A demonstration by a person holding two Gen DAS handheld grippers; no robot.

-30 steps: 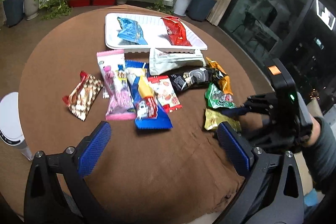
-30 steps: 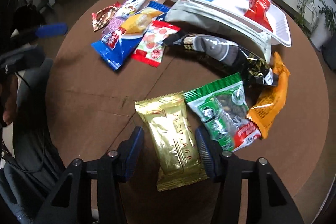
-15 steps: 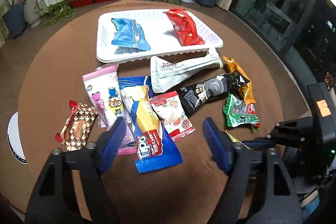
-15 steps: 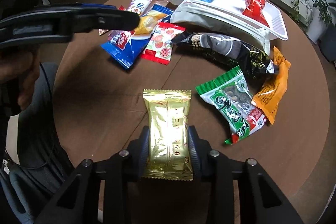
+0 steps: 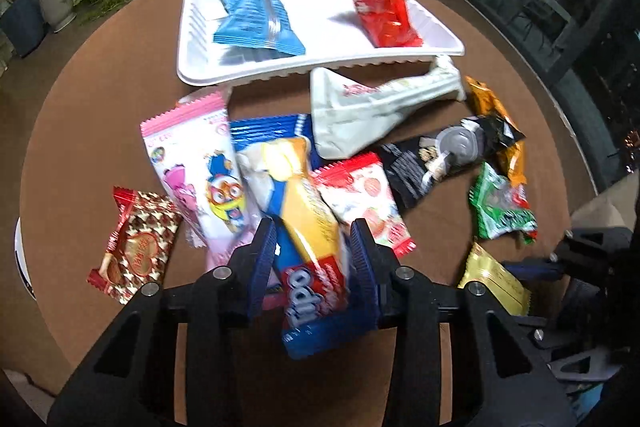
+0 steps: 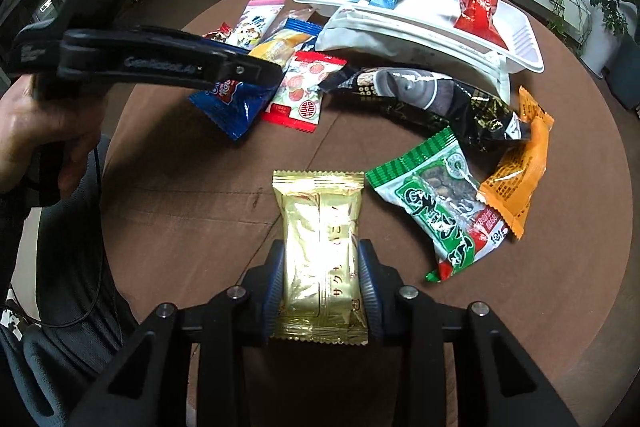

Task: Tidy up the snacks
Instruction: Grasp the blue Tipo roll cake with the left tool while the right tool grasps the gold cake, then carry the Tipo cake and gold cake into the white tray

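Pick-up step: left hand-held gripper has just closed on the blue packet, right hand-held gripper clamps the gold packet; next, lift both to the white tray

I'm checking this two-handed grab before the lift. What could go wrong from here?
The left gripper, whose jaws have just been closing, pinches the blue pack, which overlaps the pink pack and strawberry pack; lifting may drag them. The right gripper holds the gold pack by its slick sides; it could slip.
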